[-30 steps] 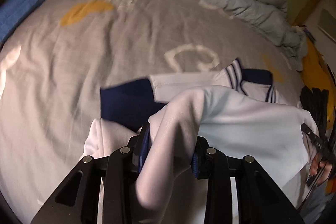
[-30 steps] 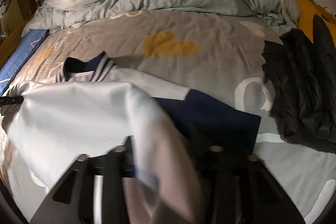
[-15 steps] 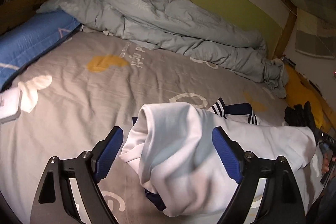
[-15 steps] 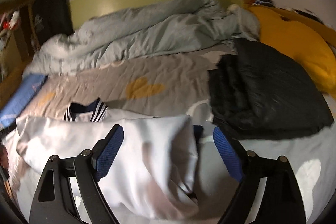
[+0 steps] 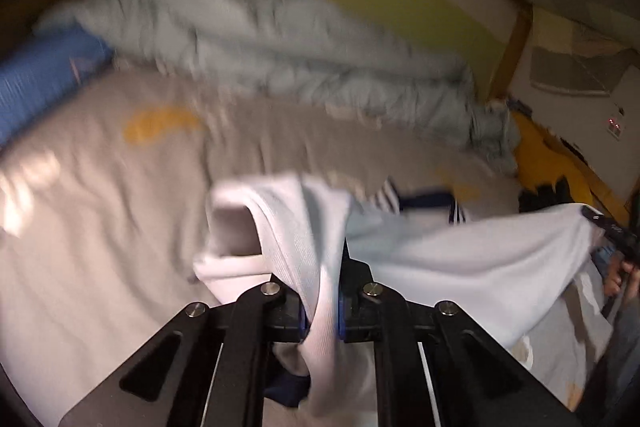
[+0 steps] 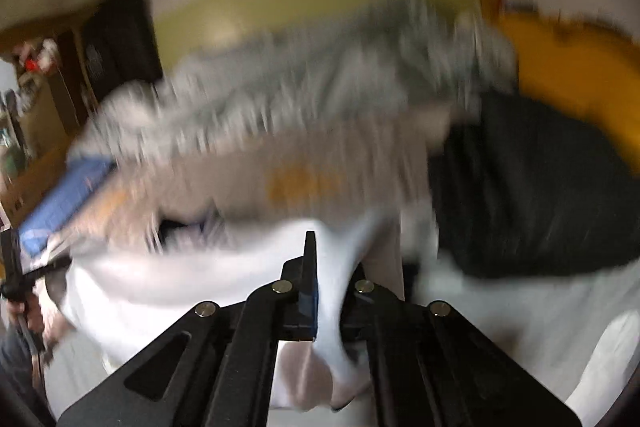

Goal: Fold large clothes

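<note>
Both views motion-blurred; detail limited. Left gripper [image 5: 322, 307]: fingers together, clamped on a bunched fold of the white garment [image 5: 460, 259]. Right gripper [image 6: 328, 303]: fingers likewise pinched on white cloth of the same garment [image 6: 180, 279]. Garment hangs as a slack span between the two grippers, lifted off the bed [image 5: 100, 227]; its striped navy collar [image 5: 424, 199] sits on the far side of the span, and a scrap of navy fabric shows below the left grip. Judgement: step in hand is carrying a held edge over for a fold. To do it well, keep both grips level and spread apart so the span tightens, then lay the cloth down from the far edge toward the near one, releasing only once it lies flat; the thick bunch in each grip suggests several layers are caught, so wrinkles may be trapped. Room: open grey bedsheet to the left and ahead of the left gripper. Crumpled grey duvet [image 5: 280, 55] lines the headboard side, blue pad [image 5: 44, 83] at far left. On the right, black jacket [image 6: 520, 195] lies just beside the garment, yellow cushion [image 6: 580, 75] beyond it; drift rightward risks overlap with the jacket.
</note>
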{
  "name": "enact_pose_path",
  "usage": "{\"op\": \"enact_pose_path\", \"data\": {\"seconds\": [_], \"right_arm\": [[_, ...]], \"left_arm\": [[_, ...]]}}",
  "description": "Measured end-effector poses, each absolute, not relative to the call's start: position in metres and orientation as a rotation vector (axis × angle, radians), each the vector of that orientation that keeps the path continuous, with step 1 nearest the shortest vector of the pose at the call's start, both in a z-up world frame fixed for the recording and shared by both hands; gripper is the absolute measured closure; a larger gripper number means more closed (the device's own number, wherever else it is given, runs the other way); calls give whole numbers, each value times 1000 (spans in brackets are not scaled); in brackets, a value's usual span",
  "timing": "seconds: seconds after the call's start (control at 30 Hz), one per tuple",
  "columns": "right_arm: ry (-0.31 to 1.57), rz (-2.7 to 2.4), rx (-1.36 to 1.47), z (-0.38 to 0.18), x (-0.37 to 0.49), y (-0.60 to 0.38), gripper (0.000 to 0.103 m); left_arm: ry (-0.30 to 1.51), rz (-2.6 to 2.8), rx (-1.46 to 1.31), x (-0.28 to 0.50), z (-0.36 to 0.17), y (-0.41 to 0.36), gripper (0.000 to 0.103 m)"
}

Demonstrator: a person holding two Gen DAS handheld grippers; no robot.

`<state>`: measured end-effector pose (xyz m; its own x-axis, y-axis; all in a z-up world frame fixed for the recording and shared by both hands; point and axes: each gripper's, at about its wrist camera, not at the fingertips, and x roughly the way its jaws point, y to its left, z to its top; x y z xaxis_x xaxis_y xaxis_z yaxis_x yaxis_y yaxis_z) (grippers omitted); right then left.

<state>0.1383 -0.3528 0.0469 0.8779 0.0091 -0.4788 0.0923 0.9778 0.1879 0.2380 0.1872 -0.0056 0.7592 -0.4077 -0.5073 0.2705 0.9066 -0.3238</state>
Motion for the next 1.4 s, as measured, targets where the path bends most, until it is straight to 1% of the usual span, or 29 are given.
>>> {"op": "enact_pose_path", "data": {"seconds": [0.1, 0.17, 0.23, 0.27, 0.3, 0.33, 0.37, 0.4, 0.47, 0.5, 0.53, 0.6, 0.63, 0.67, 0.7, 0.73, 0.77, 0.8, 0.87, 0.9, 1.03, 1.13, 1.17, 1.2, 1.23, 1.27, 1.3, 1.33, 1.4], "right_arm": [[428, -68, 119, 62, 134, -342, 101], [513, -113, 92, 44, 148, -350, 101], [672, -103, 217, 5, 172, -375, 100], [751, -117, 258, -14, 182, -385, 97], [823, -153, 272, -31, 190, -393, 94], [847, -186, 281, -40, 192, -399, 88], [843, -204, 291, -41, 190, -403, 80], [835, -213, 295, -38, 188, -405, 77], [799, -225, 268, -24, 181, -404, 73], [772, -238, 243, -16, 175, -402, 71], [744, -250, 223, -9, 169, -398, 67], [668, -253, 176, 7, 154, -387, 66], [637, -245, 154, 16, 148, -377, 62], [607, -229, 136, 24, 144, -371, 51], [568, -202, 122, 32, 135, -362, 43], [537, -180, 115, 40, 129, -356, 29], [501, -162, 103, 47, 121, -347, 23], [471, -160, 85, 52, 113, -340, 22], [426, -155, 48, 61, 104, -322, 8], [416, -133, 42, 63, 102, -315, 5], [442, -16, 103, 53, 104, -301, 1], [524, 36, 162, 31, 117, -296, 2], [556, 47, 168, 24, 121, -294, 19], [592, 67, 173, 16, 127, -291, 36], [646, 89, 186, 7, 135, -290, 69], [693, 108, 213, -3, 141, -291, 88], [725, 123, 248, -13, 147, -294, 93], [747, 120, 274, -22, 151, -297, 95], [812, 113, 272, -41, 159, -296, 99]], "left_arm": [[586, -335, -259, 241, 2, 194, 92], [667, -314, -251, 257, -18, 190, 92], [747, -287, -220, 268, -43, 182, 92], [778, -269, -185, 271, -56, 178, 91], [788, -250, -141, 272, -65, 173, 86], [784, -239, -109, 271, -67, 170, 81], [778, -229, -95, 270, -67, 169, 77], [763, -215, -84, 268, -63, 170, 73], [729, -177, -77, 264, -55, 174, 57], [698, -148, -75, 259, -50, 177, 46], [677, -134, -75, 256, -46, 179, 38], [634, -135, -79, 245, -33, 182, 37], [620, -142, -80, 239, -28, 181, 36], [600, -153, -77, 229, -20, 179, 36], [584, -157, -73, 222, -15, 177, 35], [567, -162, -65, 214, -10, 174, 31], [547, -168, -53, 205, -3, 169, 28], [524, -174, -40, 194, 3, 164, 24], [492, -201, -33, 180, 13, 152, 23], [491, -211, -34, 177, 16, 148, 22], [534, -275, -54, 173, 14, 123, 19], [569, -285, -41, 176, 2, 110, 19], [584, -294, -38, 177, -4, 107, 19], [610, -308, -31, 179, -11, 101, 24], [637, -318, -25, 182, -18, 98, 43], [657, -322, -22, 185, -24, 96, 53], [692, -336, -25, 189, -33, 94, 67], [728, -357, -41, 193, -43, 92, 76], [783, -360, -47, 197, -58, 89, 82]]}}
